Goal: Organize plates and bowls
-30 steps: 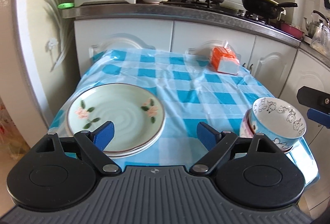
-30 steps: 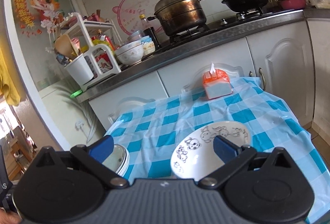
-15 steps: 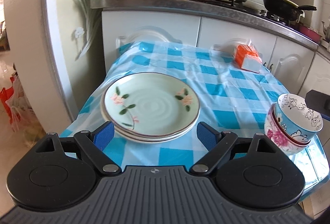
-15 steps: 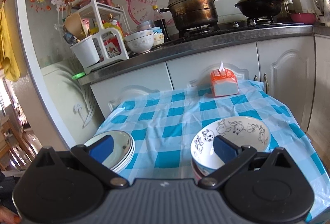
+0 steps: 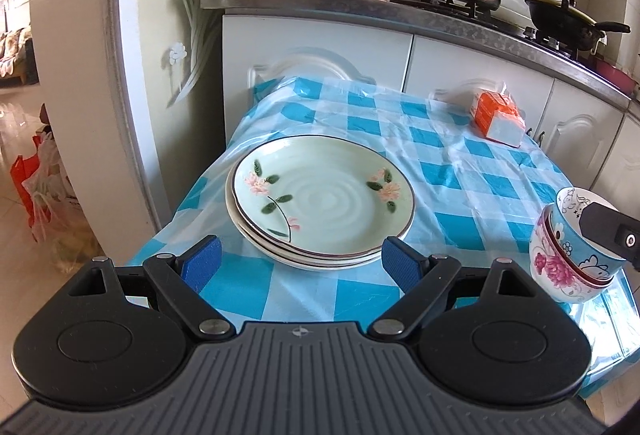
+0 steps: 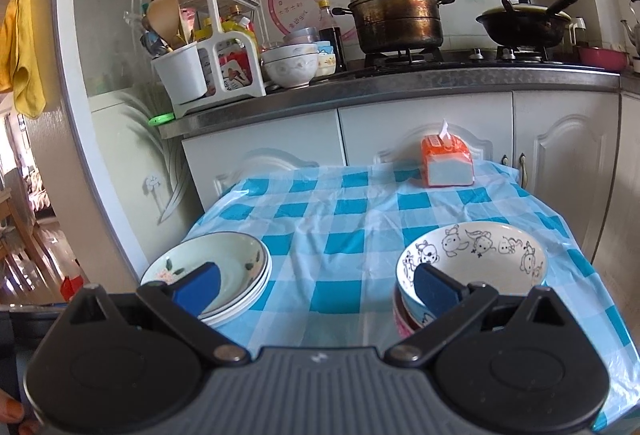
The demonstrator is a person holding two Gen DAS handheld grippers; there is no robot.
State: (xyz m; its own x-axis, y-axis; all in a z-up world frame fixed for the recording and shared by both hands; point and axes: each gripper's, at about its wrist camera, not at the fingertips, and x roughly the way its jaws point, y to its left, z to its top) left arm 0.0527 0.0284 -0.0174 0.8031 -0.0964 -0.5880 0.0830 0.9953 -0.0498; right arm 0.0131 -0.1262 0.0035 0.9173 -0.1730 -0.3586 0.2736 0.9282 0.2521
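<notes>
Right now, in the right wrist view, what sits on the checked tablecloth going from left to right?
Stack of plates → tissue pack → stacked bowls.

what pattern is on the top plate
Pale green top plate with pink flowers, green leaves and a dark rim; clearest in the left wrist view.

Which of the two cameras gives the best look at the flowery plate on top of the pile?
The left wrist view: the flowered plate lies nearly whole, both blossoms clear. In the right wrist view it is low, seen edge-on, partly hidden behind a blue tong finger.
</notes>
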